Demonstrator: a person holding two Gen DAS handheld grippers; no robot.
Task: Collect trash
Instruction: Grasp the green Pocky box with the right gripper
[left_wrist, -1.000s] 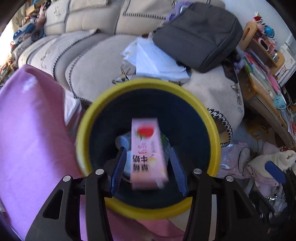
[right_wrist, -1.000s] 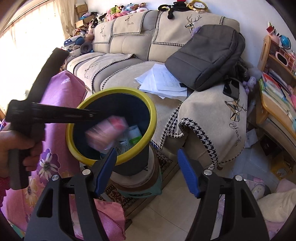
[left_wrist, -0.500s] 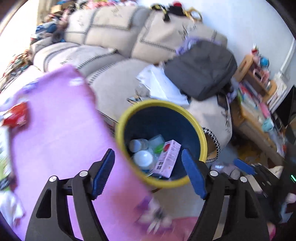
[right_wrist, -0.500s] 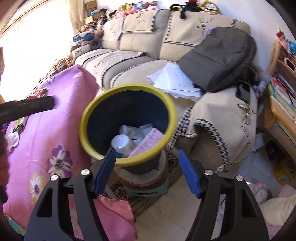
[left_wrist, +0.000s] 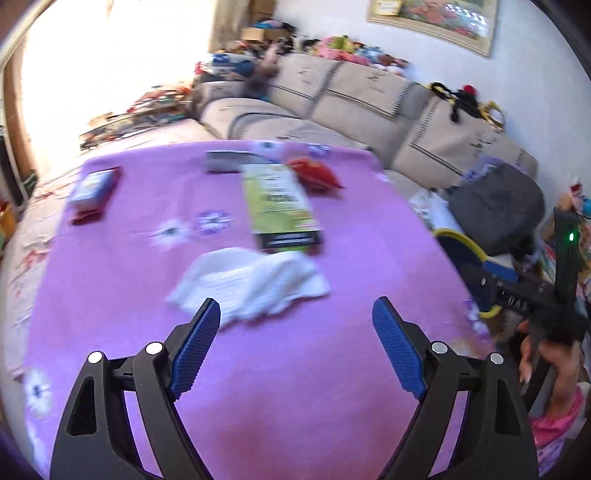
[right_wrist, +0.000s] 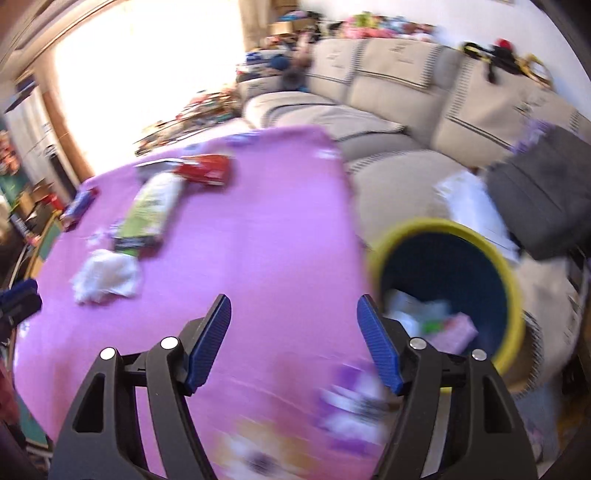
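Several items remained on the purple cloth (left_wrist: 332, 369): from left to right in the left wrist view, a small blue box (left_wrist: 94, 186), a white tissue (left_wrist: 251, 284), a green carton (left_wrist: 279, 203) and a red wrapper (left_wrist: 316, 173). The left gripper (left_wrist: 295, 347) was opening, empty, just below the tissue. At right in the right wrist view, the bin (right_wrist: 511, 291) already held trash. The right gripper (right_wrist: 293, 339) stood apart, empty. A beige sofa (right_wrist: 388, 92) filled the upper right.

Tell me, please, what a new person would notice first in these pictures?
First, the bright purple tablecloth filling both views, with litter on it: a crumpled white tissue nearest, a green box behind it. Then the yellow-rimmed bin beside the table's right edge, already holding trash, in front of the beige sofa.
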